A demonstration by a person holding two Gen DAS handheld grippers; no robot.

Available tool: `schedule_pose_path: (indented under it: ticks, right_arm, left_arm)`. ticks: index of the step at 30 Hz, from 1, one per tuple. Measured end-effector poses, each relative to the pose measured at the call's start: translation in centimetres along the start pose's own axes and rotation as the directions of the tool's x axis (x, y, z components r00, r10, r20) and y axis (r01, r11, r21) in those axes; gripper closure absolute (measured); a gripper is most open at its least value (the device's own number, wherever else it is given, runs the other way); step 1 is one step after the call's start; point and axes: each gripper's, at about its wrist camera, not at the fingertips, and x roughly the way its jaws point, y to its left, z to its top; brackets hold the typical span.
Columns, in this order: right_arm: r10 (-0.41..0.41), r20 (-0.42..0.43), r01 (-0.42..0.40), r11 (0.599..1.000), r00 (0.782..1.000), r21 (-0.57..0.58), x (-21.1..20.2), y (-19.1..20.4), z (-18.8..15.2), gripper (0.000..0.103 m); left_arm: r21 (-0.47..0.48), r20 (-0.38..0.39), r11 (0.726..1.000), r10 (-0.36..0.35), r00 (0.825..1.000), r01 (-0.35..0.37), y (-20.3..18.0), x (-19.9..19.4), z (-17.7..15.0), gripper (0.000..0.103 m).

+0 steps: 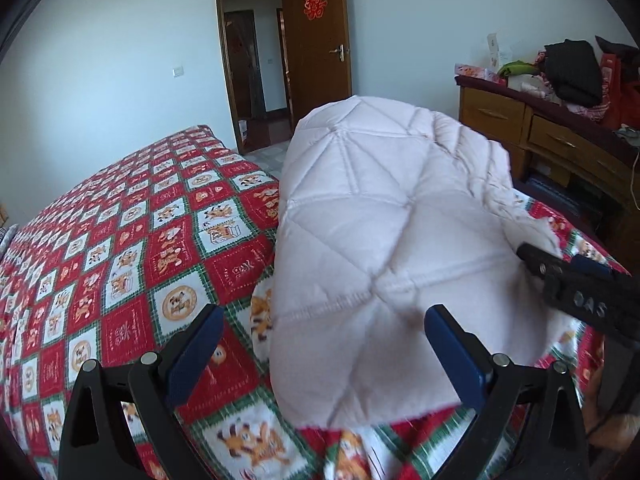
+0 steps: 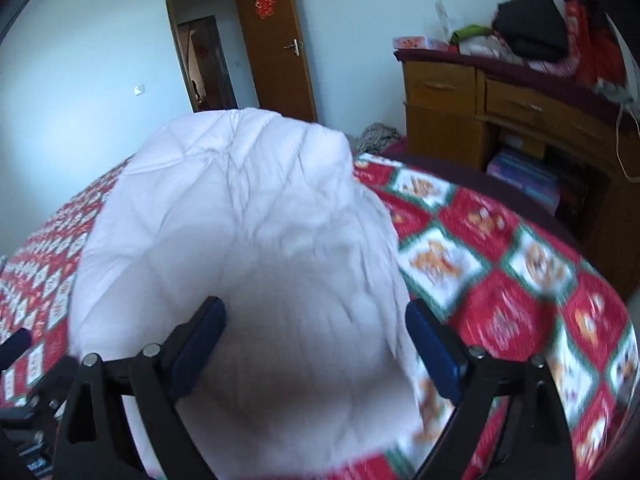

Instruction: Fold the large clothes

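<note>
1. Bed point(image 1: 120, 240), covered in a red, white and green checked sheet with cartoon prints, filling the lower part of both views.
2. Pale wall point(image 1: 100, 60) behind, with a small switch plate point(image 1: 178, 71).
3. Open brown door point(image 1: 320, 52) with a red paper ornament point(image 1: 314, 4) on it; doorway just beside it on the left, leading to another room.
4. Wooden dresser point(image 1: 560, 136) at right, past the bed's far edge, drawers shut, top piled with clutter: black folded clothes point(image 1: 574, 72), a green item point(image 1: 516, 67), red bags.
5. Quilted garment point(image 1: 384, 240), pale pink-white with diamond stitching, lying heaped on the bed toward its right side, bulging upward in the middle; near edge reaching between the fingers of both grippers. Blurred in the right wrist view.
6. Left gripper point(image 1: 322, 354): wide open, blue pads apart, holding nothing; left pad over the sheet, right pad at the garment's near edge.
7. Right gripper point(image 2: 316, 344): wide open too, fingers spread to either side of the garment's near part, not clamped on it. Seen also from the left wrist view, coming in from the right, tip touching or just beside the garment's right edge; cannot tell which.
</note>
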Motion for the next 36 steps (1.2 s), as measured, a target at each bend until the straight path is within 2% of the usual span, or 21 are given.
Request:
schedule_pose_path:
  ticks: [6, 9, 17, 23, 27, 31, 36]
  right_arm:
    - [0.000, -0.039, 0.000, 1.000, 0.999, -0.009, -1.8, -0.2, -1.6, 0.000]
    - [0.025, -0.090, -0.026, 1.000, 0.996, -0.010, -2.1, 0.2, -1.7, 0.000]
    - [0.049, -0.064, -0.053, 0.996, 0.997, -0.075, -6.1, 0.1, -3.7, 0.000]
    - [0.063, -0.005, -0.063, 0.995, 0.998, -0.076, -9.0, 0.2, -3.7, 0.000]
    - [0.097, 0.062, -0.094, 0.994, 0.993, -0.055, -11.3, 0.4, -2.8, 0.000]
    - [0.103, 0.155, -0.095, 0.994, 0.982, -0.060, -13.8, 0.6, -1.9, 0.000]
    - [0.131, 0.233, -0.121, 0.991, 0.964, -0.059, -16.4, 0.7, -1.0, 0.000]
  left_arm:
    - [0.033, 0.057, 0.998, 0.044, 0.997, -0.046, -1.4, -3.5, -1.5, 0.002]
    - [0.041, 0.069, 0.998, 0.040, 0.997, -0.043, -1.7, -5.4, -2.3, 0.002]
    - [-0.017, 0.109, 0.999, 0.029, 0.994, -0.028, -0.5, -9.3, -3.3, 0.002]
    - [-0.029, 0.160, 0.997, 0.075, 0.984, -0.071, -0.3, -12.4, -3.0, 0.002]
    - [-0.038, 0.198, 0.995, 0.100, 0.975, -0.094, 0.0, -14.2, -2.7, 0.002]
    - [-0.041, 0.206, 0.993, 0.116, 0.972, -0.110, 0.1, -15.3, -2.4, 0.002]
    - [-0.066, 0.240, 0.995, 0.093, 0.966, -0.080, 0.3, -17.1, -2.0, 0.002]
